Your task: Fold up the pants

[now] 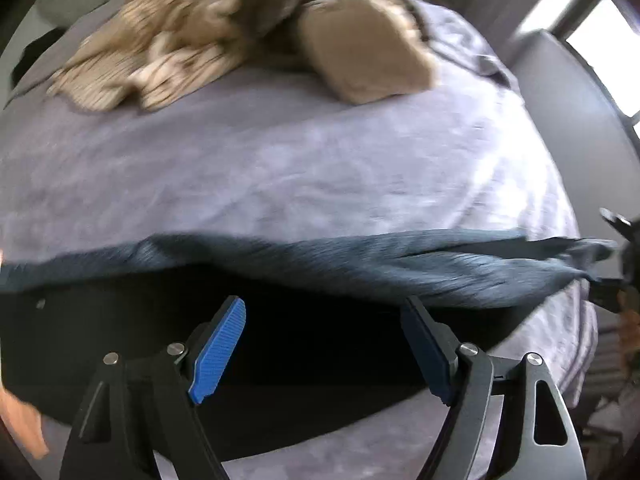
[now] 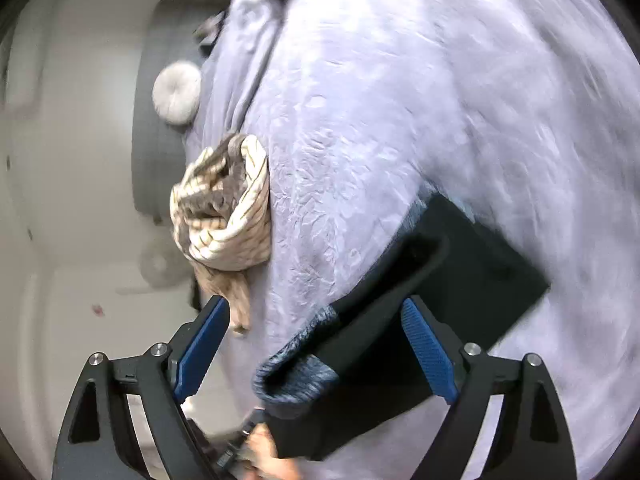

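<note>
Lavender bedding covers the bed beneath both claws. Left claw: spread wide, holding nothing, pants directly ahead. Right claw: spread wide, pants lying between its fingers, ungripped. Striped clothes lie beyond my left claw.

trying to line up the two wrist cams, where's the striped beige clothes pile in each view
Left wrist view: the striped beige clothes pile lies at the upper left, far across the lavender bedspread, beyond the dark pants.
Right wrist view: the pile sits left of centre, at the bedspread's left edge, above the left fingertip.
Shared landmark: the dark pants with their blue-grey lining, lying on the bedspread near the grippers in both views.
</note>
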Available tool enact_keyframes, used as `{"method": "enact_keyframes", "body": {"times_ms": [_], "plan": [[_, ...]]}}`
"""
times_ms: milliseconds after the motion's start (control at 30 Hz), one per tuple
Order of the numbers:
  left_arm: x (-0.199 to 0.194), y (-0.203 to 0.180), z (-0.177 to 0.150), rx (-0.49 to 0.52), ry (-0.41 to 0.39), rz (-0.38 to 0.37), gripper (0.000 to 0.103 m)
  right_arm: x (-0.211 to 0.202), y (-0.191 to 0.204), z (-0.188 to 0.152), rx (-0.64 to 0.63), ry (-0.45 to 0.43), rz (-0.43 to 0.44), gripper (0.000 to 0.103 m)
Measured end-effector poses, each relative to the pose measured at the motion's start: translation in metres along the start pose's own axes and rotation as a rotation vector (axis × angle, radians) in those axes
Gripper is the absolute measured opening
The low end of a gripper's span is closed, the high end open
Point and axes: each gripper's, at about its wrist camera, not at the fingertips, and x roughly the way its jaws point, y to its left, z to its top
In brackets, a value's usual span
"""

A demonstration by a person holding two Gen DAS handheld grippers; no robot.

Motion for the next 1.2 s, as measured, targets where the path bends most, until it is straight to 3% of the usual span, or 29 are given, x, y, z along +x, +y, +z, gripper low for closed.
{"method": "enact_keyframes", "body": {"times_ms": [100,200,233,333,467,533,567,633,667,867,1000,1133,1200], "plan": [[0.019,0.028,-0.01,-0.077,0.044,0.085,0.081,-0.005,0.001,-0.014,-0.085,0.017,-0.065,0.089],[0.037,0.039,-0.002,-0.126,0.095,0.085,0.081,0.019,-0.003,-0.032,-0.08,0.07,-0.096,0.087],[0.041,0.036,0.01,-0.117,0.078,0.088,0.081,0.029,-0.001,-0.03,-0.067,0.087,-0.084,0.086],[0.046,0.02,0.037,-0.097,0.034,0.095,0.081,0.038,0.014,-0.011,-0.069,0.023,-0.01,0.086],[0.046,-0.006,0.065,-0.095,-0.022,0.029,0.081,0.037,0.059,0.008,-0.111,-0.018,0.12,0.086],[0.042,-0.012,0.069,-0.083,-0.04,0.024,0.081,0.031,0.079,0.007,-0.193,-0.036,0.081,0.086],[0.04,-0.013,0.068,-0.072,-0.044,0.033,0.081,0.029,0.085,0.003,-0.238,-0.044,0.006,0.086],[0.037,-0.011,0.061,-0.047,-0.04,0.063,0.081,0.028,0.082,-0.006,-0.301,-0.038,-0.121,0.086],[0.036,-0.007,0.056,-0.042,-0.034,0.071,0.081,0.026,0.073,-0.012,-0.308,-0.014,-0.139,0.086],[0.028,0.041,0.008,-0.089,0.014,0.168,0.081,0.062,0.005,-0.048,-0.18,0.135,-0.12,0.078],[0.023,0.082,-0.021,-0.188,0.037,0.226,0.081,0.106,-0.003,-0.063,-0.145,0.196,-0.025,0.076],[0.026,0.114,-0.043,-0.246,0.064,0.286,0.081,0.16,-0.004,-0.073,-0.161,0.229,-0.049,0.075],[0.033,0.127,-0.052,-0.259,0.078,0.306,0.081,0.174,-0.007,-0.07,-0.142,0.207,-0.057,0.06]]}}
